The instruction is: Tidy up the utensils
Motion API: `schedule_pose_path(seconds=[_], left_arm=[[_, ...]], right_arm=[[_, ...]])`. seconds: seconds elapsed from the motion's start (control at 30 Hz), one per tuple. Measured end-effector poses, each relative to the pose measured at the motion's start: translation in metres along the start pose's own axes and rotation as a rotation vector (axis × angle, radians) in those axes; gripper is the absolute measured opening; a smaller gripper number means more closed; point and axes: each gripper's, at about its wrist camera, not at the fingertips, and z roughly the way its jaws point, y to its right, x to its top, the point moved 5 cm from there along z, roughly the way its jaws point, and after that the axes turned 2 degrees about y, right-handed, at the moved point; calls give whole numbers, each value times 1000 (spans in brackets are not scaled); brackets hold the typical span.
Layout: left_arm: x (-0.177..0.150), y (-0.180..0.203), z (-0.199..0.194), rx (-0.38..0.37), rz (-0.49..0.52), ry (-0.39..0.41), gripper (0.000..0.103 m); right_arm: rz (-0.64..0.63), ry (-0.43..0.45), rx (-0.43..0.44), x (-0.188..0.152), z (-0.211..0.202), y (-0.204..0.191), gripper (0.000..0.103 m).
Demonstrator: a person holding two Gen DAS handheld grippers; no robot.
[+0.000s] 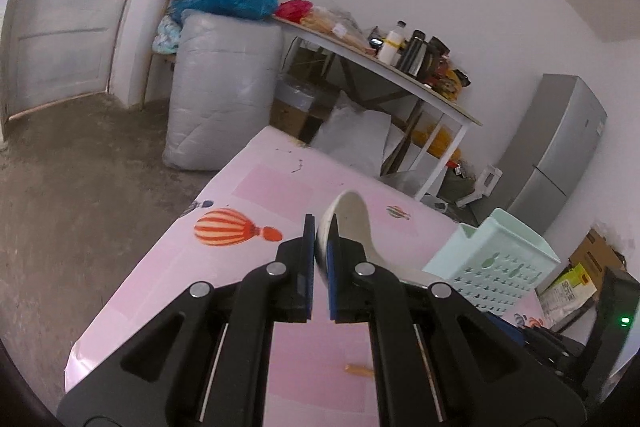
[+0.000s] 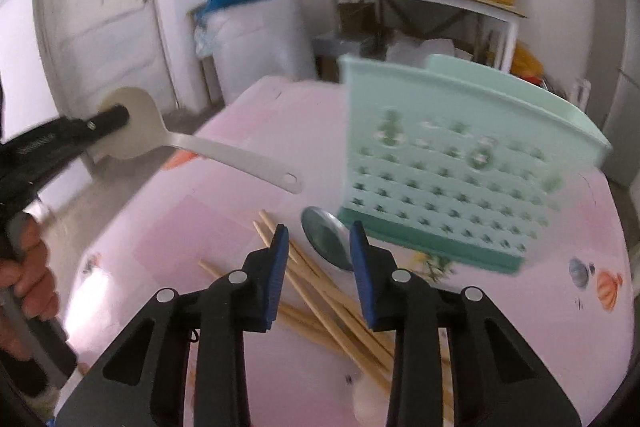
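My left gripper (image 1: 320, 227) is shut on the bowl of a white plastic spoon (image 1: 348, 215). The spoon's handle runs off to the right behind the finger. In the right wrist view the left gripper (image 2: 114, 117) holds that white spoon (image 2: 236, 155) up above the table, handle pointing at a mint green perforated basket (image 2: 460, 163). The basket (image 1: 500, 259) stands on the pink table. My right gripper (image 2: 319, 227) hangs with its jaws apart over a metal spoon (image 2: 326, 243) and several wooden chopsticks (image 2: 328, 299) lying on the cloth. Nothing is pressed between its pads.
The pink balloon-print tablecloth (image 1: 260, 195) ends at a left edge above a concrete floor. A hand (image 2: 28, 267) grips the left tool's handle. Behind stand a cluttered side table (image 1: 400, 67), a grey wrapped bundle (image 1: 224, 87) and a grey fridge (image 1: 560, 147).
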Motion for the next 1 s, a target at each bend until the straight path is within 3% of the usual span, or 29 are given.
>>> schedule_pose_path(seconds=[0.23,0.43,0.6,0.8,1.0], left_arm=[[-3,-19,2,14,-26,-1,4],[-5,-24,2,19,-35,0,4],[-3,-23,-1,20,-32,11,4],[9,-14,-16,3,-23,59,4],[41,14,-38,-68,22,154,4]], right_arm=[[-112,-105,-56,-5,37,-18,23],[-132,-120,-111,-10,51,-19,9],[-133,-66,-116,0,44,-22,6],[-90,39,-105,11,-2,-7,3],[-11,147,-111,20,-50,20,3]])
